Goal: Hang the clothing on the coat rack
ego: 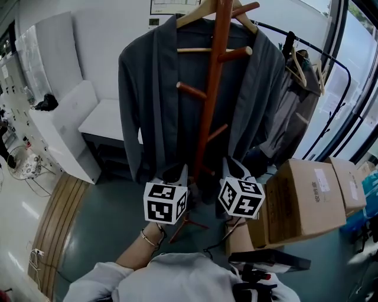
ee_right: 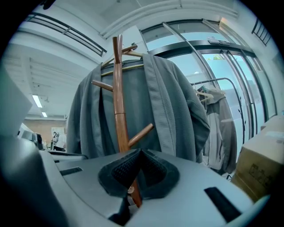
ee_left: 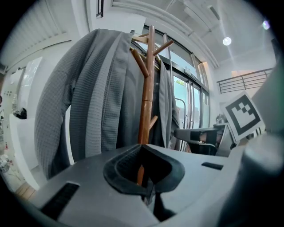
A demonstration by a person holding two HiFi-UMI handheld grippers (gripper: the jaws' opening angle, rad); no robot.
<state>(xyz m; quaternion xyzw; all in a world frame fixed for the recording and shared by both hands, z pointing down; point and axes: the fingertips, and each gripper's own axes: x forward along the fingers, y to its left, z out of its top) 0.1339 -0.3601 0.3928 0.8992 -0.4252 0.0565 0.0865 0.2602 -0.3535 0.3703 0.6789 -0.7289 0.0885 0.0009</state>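
A grey cardigan (ego: 147, 100) hangs on a wooden hanger (ego: 198, 10) from the top of the brown wooden coat rack (ego: 212, 88). It drapes down both sides of the pole. My left gripper (ego: 180, 174) and right gripper (ego: 231, 165) sit side by side low in front of the rack, apart from the cloth. In the left gripper view the jaws (ee_left: 142, 147) are shut and empty, with the rack (ee_left: 145, 102) and cardigan (ee_left: 88, 102) straight ahead. The right gripper (ee_right: 140, 153) is shut and empty too, facing the rack (ee_right: 119, 111) and cardigan (ee_right: 173, 111).
Cardboard boxes (ego: 307, 200) stand on the floor at the right. Behind them a black clothes rail (ego: 331, 53) carries another garment (ego: 295, 100). A white low table (ego: 106, 118) and a white panel (ego: 65, 130) stand to the left of the rack.
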